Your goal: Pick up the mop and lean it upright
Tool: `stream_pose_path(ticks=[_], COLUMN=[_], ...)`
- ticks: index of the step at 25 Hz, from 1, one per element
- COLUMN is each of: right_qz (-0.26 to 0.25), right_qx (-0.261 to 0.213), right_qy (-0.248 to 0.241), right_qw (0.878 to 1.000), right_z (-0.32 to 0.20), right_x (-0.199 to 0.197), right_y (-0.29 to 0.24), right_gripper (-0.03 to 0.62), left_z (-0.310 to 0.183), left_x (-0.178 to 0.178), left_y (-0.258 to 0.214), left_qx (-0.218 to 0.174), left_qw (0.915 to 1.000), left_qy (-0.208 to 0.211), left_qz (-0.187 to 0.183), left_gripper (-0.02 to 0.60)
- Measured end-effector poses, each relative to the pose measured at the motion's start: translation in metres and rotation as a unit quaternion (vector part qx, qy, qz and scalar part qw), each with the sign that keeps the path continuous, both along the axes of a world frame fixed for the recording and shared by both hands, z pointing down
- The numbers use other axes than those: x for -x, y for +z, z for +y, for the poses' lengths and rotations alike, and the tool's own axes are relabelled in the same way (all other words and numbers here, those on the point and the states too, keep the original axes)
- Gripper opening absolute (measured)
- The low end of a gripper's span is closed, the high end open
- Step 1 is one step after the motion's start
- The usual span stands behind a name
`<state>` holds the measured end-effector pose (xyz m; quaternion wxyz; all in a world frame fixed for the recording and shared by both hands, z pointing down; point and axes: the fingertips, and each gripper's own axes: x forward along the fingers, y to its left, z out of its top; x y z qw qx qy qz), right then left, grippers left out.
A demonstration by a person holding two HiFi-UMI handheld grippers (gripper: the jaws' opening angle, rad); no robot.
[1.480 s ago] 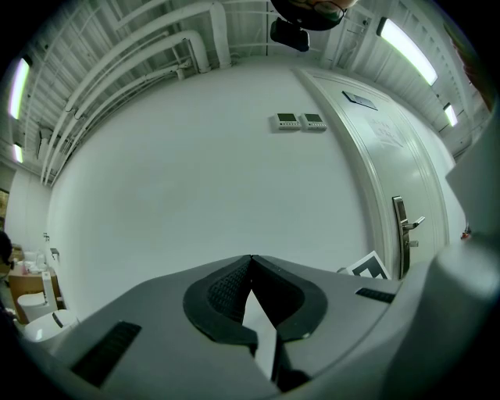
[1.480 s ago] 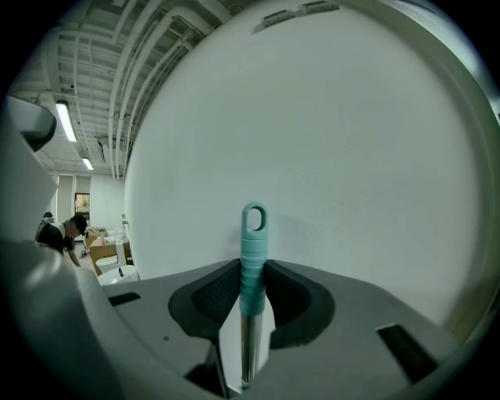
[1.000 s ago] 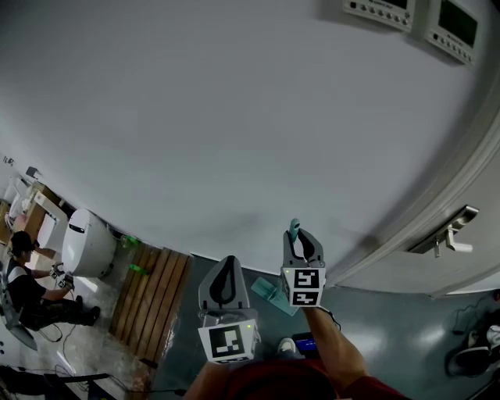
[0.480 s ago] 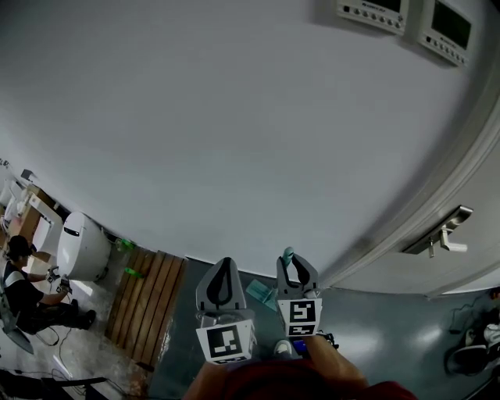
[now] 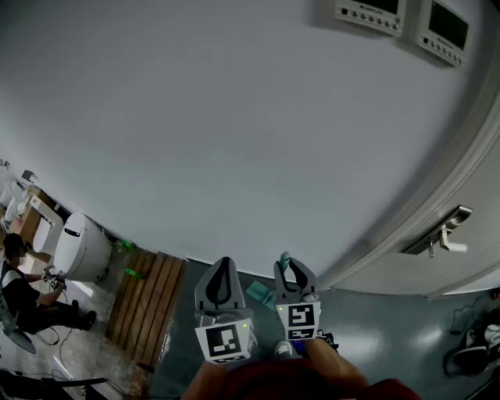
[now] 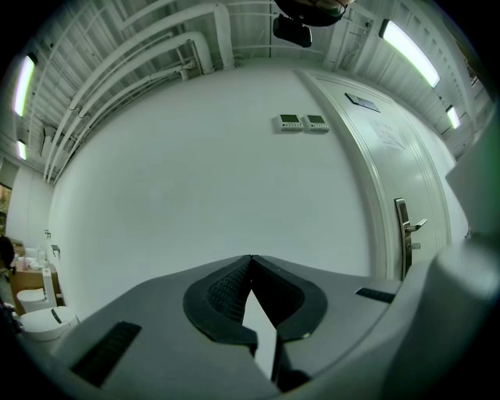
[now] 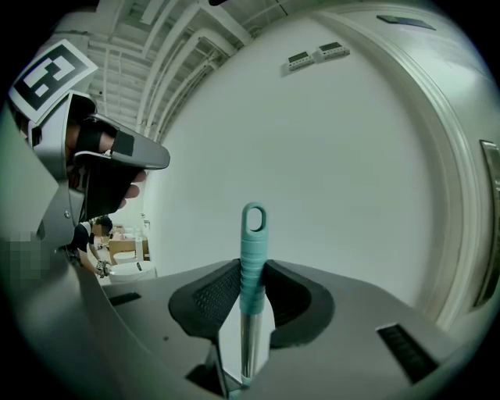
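The mop's handle [image 7: 252,251] is a metal pole with a ribbed teal grip and a hanging loop at its top. It stands upright between the pads of my right gripper [image 7: 251,269], which is shut on it just below the loop. In the head view the teal tip [image 5: 285,258] pokes out above my right gripper [image 5: 291,270], close to the white wall [image 5: 234,117]. A teal piece, apparently the mop's head [image 5: 260,294], shows on the floor below. My left gripper [image 5: 222,266] hangs just left of it, shut and holding nothing [image 6: 251,259].
A grey-white door with a metal lever handle [image 5: 445,234] stands to the right. Two control panels [image 5: 371,12] hang high on the wall. On the floor to the left lie a wooden pallet [image 5: 148,305], a white appliance [image 5: 82,246], and a seated person [image 5: 23,293].
Both grippers sit lower in the head view than a second ago. The right one has come down and slightly left with the mop handle still in its grip.
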<state>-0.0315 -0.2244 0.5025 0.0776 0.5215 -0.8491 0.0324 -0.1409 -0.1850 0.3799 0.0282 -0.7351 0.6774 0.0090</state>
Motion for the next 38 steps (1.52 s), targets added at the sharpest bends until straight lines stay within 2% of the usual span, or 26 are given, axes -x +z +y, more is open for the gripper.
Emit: stream_pose_path(ticks=[19, 29, 34, 38], right_qz=[-0.005, -0.027, -0.048, -0.057], right_qx=[-0.001, -0.048, -0.099, -0.112], right_qy=[-0.002, 0.005, -0.001, -0.001], right_qw=[1.000, 0.998, 0.994, 0.992], right_z=[0.010, 0.014, 0.019, 0.030], right_x=[0.000, -0.012, -0.014, -0.016], right_y=[-0.013, -0.071, -0.114, -0.142], right_gripper=[0.106, 0.106, 0.106, 0.106], left_z=[0.003, 0.000, 0.000, 0.001], left_x=[0.002, 0.000, 0.000, 0.000], left_y=[-0.003, -0.006, -0.007, -0.006], left_qx=[-0.003, -0.005, -0.008, -0.007], left_qw=[1.0000, 1.0000, 1.0000, 1.0000], left_qy=[0.004, 0.005, 0.006, 0.005], left_qz=[-0.003, 0.000, 0.001, 0.002], left_gripper=[0.014, 0.014, 0.014, 0.014])
